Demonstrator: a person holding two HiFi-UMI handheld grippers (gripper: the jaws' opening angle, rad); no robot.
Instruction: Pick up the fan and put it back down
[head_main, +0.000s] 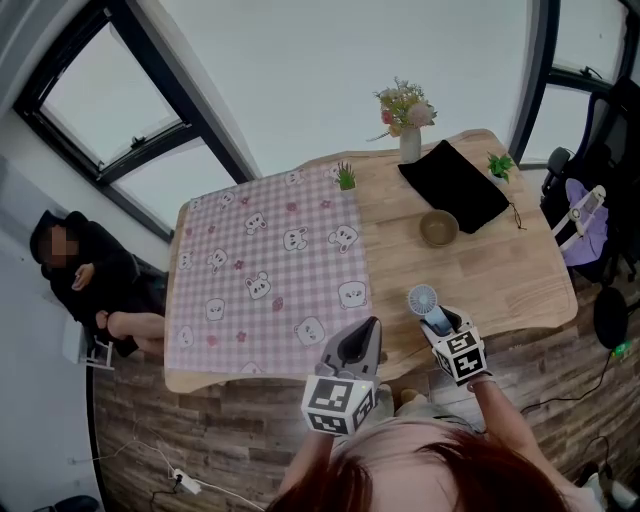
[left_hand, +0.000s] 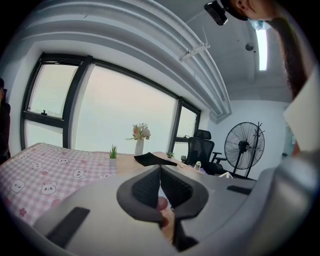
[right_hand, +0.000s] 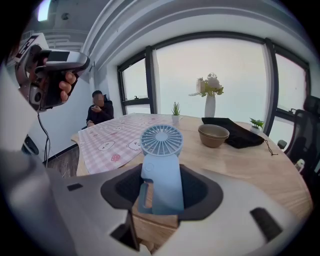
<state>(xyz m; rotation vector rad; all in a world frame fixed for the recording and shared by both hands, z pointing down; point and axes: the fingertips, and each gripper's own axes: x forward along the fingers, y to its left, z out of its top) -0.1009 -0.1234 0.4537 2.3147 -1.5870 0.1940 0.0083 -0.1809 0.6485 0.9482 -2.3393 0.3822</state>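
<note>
A small light-blue hand fan (right_hand: 161, 142) stands upright between the jaws of my right gripper (right_hand: 162, 186), which is shut on its handle. The round fan head rises above the jaws. In the head view the fan (head_main: 423, 300) and right gripper (head_main: 438, 322) hang over the near right edge of the wooden table (head_main: 520, 275), clear of its top. My left gripper (head_main: 362, 340) hovers at the table's near edge beside it. In its own view the left gripper (left_hand: 160, 172) has its pads meeting at the tip, with nothing between them.
A pink checked cloth with bears (head_main: 270, 270) covers the table's left half. On the right half sit a brown bowl (head_main: 438, 228), a black pouch (head_main: 455, 185), a flower vase (head_main: 409, 140) and small plants (head_main: 346, 178). A person (head_main: 85, 275) sits at the left. An office chair (left_hand: 200, 147) and floor fan (left_hand: 244, 147) stand beyond.
</note>
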